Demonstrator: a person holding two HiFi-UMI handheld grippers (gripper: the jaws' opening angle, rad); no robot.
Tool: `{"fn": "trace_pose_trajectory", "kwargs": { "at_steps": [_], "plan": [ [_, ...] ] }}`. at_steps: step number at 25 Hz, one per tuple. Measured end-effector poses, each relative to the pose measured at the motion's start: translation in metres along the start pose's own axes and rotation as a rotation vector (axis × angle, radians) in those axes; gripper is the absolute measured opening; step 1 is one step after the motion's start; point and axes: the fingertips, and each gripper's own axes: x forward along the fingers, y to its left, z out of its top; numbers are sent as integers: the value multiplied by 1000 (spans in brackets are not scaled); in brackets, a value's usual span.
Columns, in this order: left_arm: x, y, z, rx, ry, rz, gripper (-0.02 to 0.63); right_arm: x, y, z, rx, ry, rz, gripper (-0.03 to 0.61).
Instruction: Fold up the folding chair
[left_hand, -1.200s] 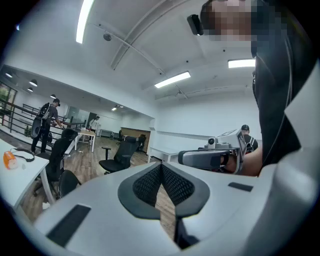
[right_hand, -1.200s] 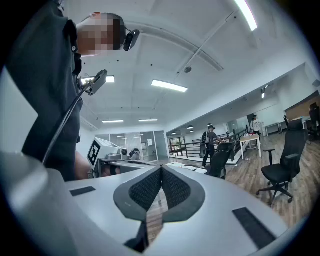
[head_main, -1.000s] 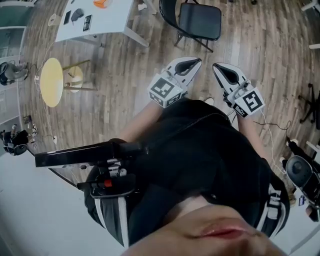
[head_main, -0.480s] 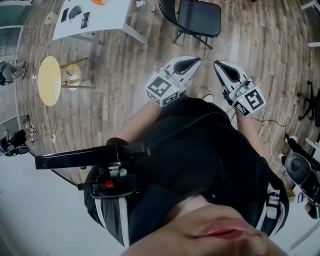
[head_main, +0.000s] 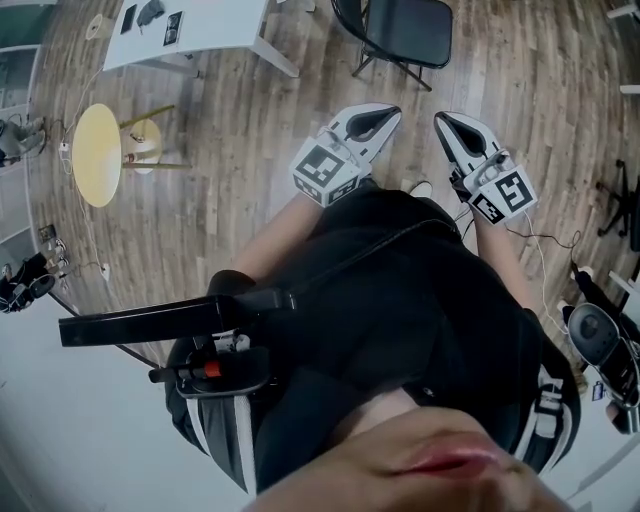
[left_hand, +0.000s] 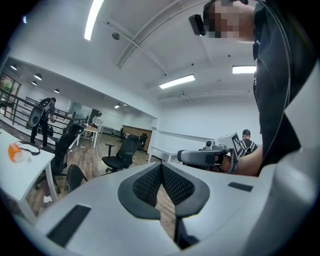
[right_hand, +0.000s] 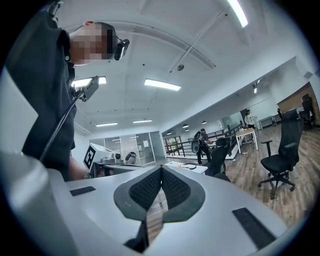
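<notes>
So, nothing of the folding is done yet: the folding chair (head_main: 402, 32) stands open at the top of the frame, a little right of the middle, well apart from my tools. The left gripper (head_main: 372, 122) and the right gripper (head_main: 458, 133) both have jaws pressed together, pinching nothing. I judge the whole work is left: approach, grasp, fold flat.

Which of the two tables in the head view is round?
The yellow table at the left; the white table near the top edge has straight sides.
</notes>
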Motion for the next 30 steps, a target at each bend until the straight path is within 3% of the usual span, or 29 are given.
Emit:
{"fn": "trace_pose_trajectory", "kwargs": {
  "at_steps": [10, 18, 30],
  "plan": [
    [-38, 78, 3, -26, 5, -25, 5, 79, 5, -12, 7, 35, -76, 11],
    [-43, 86, 10, 4, 2, -62, 5, 90, 3, -10, -17, 18, -128, 11],
    [-5, 102, 15, -7, 5, -40, 5, 92, -40, -4, -10, 11, -100, 11]
  ]
}}
